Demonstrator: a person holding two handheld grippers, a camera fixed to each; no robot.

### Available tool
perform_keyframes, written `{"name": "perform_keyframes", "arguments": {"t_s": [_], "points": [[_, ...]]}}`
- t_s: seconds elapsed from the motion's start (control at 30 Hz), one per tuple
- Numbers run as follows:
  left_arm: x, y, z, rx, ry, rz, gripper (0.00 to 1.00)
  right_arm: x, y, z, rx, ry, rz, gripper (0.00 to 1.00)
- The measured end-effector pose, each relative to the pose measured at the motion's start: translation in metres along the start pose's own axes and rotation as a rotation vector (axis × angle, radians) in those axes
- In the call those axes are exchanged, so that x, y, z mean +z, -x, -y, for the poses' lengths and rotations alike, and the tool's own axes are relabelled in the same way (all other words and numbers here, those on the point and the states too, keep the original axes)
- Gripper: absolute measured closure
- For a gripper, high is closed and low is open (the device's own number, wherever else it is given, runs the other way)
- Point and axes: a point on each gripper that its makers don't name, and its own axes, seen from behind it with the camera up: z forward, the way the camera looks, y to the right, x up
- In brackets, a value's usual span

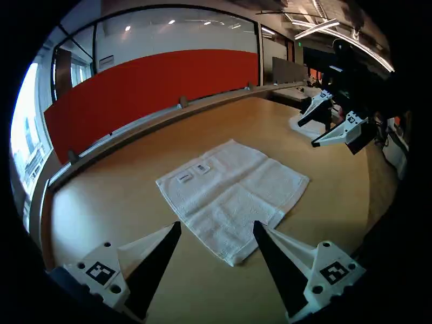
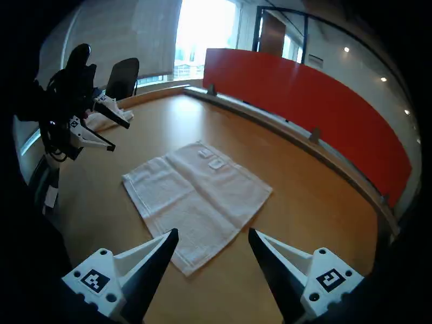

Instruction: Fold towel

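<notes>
A white towel [image 2: 194, 197] is laid flat on the wooden desk [image 2: 302, 205], and two small labels [image 2: 211, 159] are seen near its far edge. The right gripper [image 2: 212, 232] is held at the towel's near corner, with its fingers [image 2: 156, 259] parted and empty. The left gripper [image 2: 121, 137] is seen raised at far left, near a dark chair [image 2: 123, 75]. The desk is bordered by a red partition [image 2: 324, 102].

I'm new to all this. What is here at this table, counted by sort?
White towel spread flat: 1
Small labels on it: 2
Other white cloths farther off: 2
Handheld grippers, both open: 2, the left gripper and the right gripper
Total: 7
</notes>
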Motion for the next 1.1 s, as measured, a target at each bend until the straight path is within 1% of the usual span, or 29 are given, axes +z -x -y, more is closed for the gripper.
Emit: {"name": "perform_keyframes", "arguments": {"t_s": [0.23, 0.53, 0.83, 1.1], "points": [[0.015, 0.022, -0.005, -0.002, 0.018, 0.044, 0.01, 0.012, 0.019, 0.009, -0.008, -0.025, 0.033, 0.0], [0.031, 0.05, -0.01, -0.005, 0.032, 0.099, 0.01, 0.024, 0.049, 0.012, -0.01, -0.034, 0.089, 0.0], [0.046, 0.071, -0.017, -0.008, 0.047, 0.144, 0.01, 0.034, 0.076, 0.021, 0.0, -0.063, 0.141, 0.0], [0.055, 0.085, -0.021, 0.001, 0.055, 0.178, 0.01, 0.041, 0.092, 0.028, 0.001, -0.086, 0.172, 0.0]]}}
